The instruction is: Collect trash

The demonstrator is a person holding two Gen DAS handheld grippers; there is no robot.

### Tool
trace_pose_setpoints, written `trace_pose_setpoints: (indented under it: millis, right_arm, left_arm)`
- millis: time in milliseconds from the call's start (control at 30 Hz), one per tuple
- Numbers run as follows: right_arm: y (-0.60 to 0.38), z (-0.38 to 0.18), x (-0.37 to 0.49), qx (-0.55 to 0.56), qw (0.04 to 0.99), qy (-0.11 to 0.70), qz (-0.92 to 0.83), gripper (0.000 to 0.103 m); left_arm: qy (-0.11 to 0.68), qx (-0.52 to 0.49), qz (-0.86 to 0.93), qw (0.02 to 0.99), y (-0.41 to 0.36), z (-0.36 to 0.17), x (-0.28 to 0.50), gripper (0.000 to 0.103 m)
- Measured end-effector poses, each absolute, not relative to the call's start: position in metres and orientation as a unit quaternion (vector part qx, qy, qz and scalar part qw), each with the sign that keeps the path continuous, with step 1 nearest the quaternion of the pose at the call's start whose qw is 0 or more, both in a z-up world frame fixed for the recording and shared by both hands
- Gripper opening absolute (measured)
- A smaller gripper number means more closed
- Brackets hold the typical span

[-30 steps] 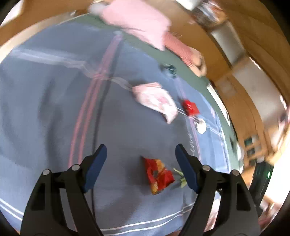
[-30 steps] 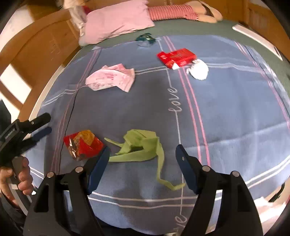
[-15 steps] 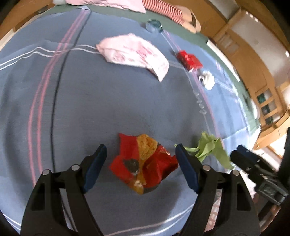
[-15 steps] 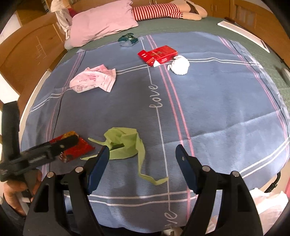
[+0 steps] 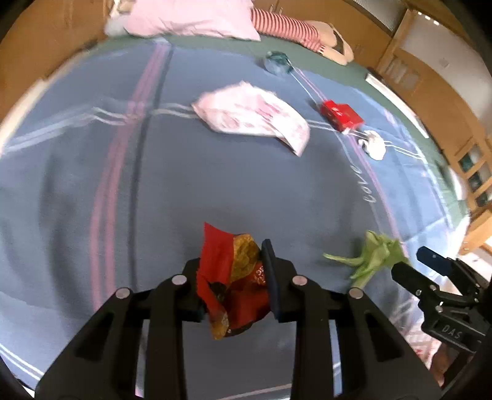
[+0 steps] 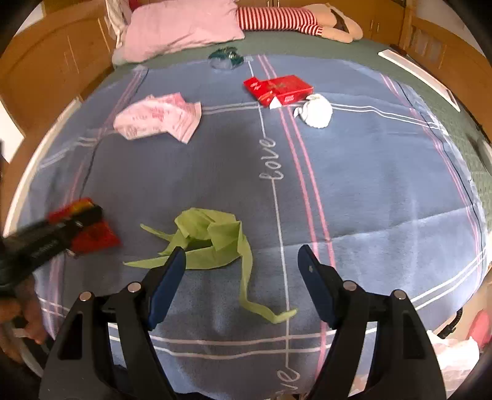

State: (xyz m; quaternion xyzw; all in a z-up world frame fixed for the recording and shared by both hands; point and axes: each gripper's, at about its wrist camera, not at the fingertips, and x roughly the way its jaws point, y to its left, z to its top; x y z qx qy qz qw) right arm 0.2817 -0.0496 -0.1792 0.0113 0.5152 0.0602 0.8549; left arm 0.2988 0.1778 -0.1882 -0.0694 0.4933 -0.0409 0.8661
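Observation:
My left gripper (image 5: 233,270) is shut on a crumpled red and gold wrapper (image 5: 233,277) over the blue blanket (image 5: 184,184); it shows blurred at the left of the right wrist view (image 6: 86,227). My right gripper (image 6: 241,267) is open and empty just above a green paper scrap (image 6: 212,237), also seen in the left wrist view (image 5: 375,255). Farther off lie a pink crumpled wrapper (image 6: 156,118), a red box (image 6: 278,87), a white crumpled paper (image 6: 316,112) and a teal wrapper (image 6: 226,57).
A pink pillow (image 6: 181,27) and a striped soft toy (image 6: 292,18) lie at the head of the bed. Wooden bed frame (image 6: 55,61) and cabinets surround it. A white plastic bag (image 6: 455,363) shows at the lower right edge.
My left gripper has shut on the red and gold wrapper, which was lying between its open fingers. My right gripper has moved slightly closer over the green scrap.

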Motion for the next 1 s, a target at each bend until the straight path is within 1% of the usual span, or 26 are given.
trace_pose_setpoints:
  millis: [133, 200, 233, 267, 300, 367, 433, 500, 600, 633, 700, 733, 767, 1000]
  right_arm:
    - [-0.033, -0.192, 0.284, -0.021, 0.846, 0.527, 0.073, 0.074]
    - [-0.022, -0.198, 0.282, -0.042, 0.841, 0.532, 0.085, 0.059]
    - [-0.019, -0.2, 0.281, -0.046, 0.838, 0.535, 0.093, 0.042]
    - [-0.015, -0.202, 0.279, -0.05, 0.835, 0.538, 0.101, 0.034]
    - [-0.012, -0.203, 0.277, -0.053, 0.835, 0.537, 0.105, 0.03]
    - [-0.009, -0.203, 0.275, -0.058, 0.836, 0.535, 0.109, 0.017]
    - [-0.007, -0.202, 0.272, -0.053, 0.836, 0.533, 0.116, 0.012]
    - [-0.007, -0.199, 0.27, -0.051, 0.839, 0.528, 0.118, 0.012]
    - [-0.004, -0.195, 0.267, -0.062, 0.839, 0.528, 0.118, 0.012]
    - [-0.005, -0.194, 0.266, -0.06, 0.838, 0.53, 0.116, 0.014]
    - [-0.007, -0.192, 0.266, -0.047, 0.839, 0.531, 0.112, 0.035]
    - [-0.009, -0.19, 0.266, -0.039, 0.843, 0.526, 0.107, 0.058]
    - [-0.011, -0.186, 0.267, -0.036, 0.851, 0.516, 0.096, 0.071]
    - [0.005, -0.186, 0.29, -0.054, 0.862, 0.497, 0.086, 0.072]
  left_arm:
    - [0.482, -0.047, -0.021, 0.875, 0.181, -0.182, 0.297, 0.03]
    - [0.481, -0.047, -0.021, 0.875, 0.182, -0.181, 0.297, 0.03]
    - [0.481, -0.046, -0.021, 0.875, 0.182, -0.18, 0.297, 0.03]
    - [0.48, -0.045, -0.021, 0.876, 0.183, -0.179, 0.297, 0.03]
    - [0.479, -0.043, -0.021, 0.877, 0.183, -0.178, 0.296, 0.03]
    - [0.477, -0.041, -0.021, 0.878, 0.182, -0.177, 0.296, 0.03]
    - [0.474, -0.041, -0.021, 0.879, 0.182, -0.176, 0.294, 0.03]
    - [0.472, -0.041, -0.021, 0.881, 0.182, -0.175, 0.294, 0.03]
    - [0.471, -0.042, -0.019, 0.881, 0.182, -0.174, 0.293, 0.03]
    - [0.471, -0.043, -0.017, 0.881, 0.183, -0.174, 0.293, 0.03]
    - [0.47, -0.046, -0.015, 0.881, 0.184, -0.173, 0.292, 0.03]
    - [0.47, -0.049, -0.012, 0.881, 0.185, -0.173, 0.291, 0.03]
    - [0.469, -0.05, -0.01, 0.882, 0.187, -0.172, 0.292, 0.03]
    - [0.479, -0.076, 0.008, 0.875, 0.2, -0.175, 0.293, 0.031]
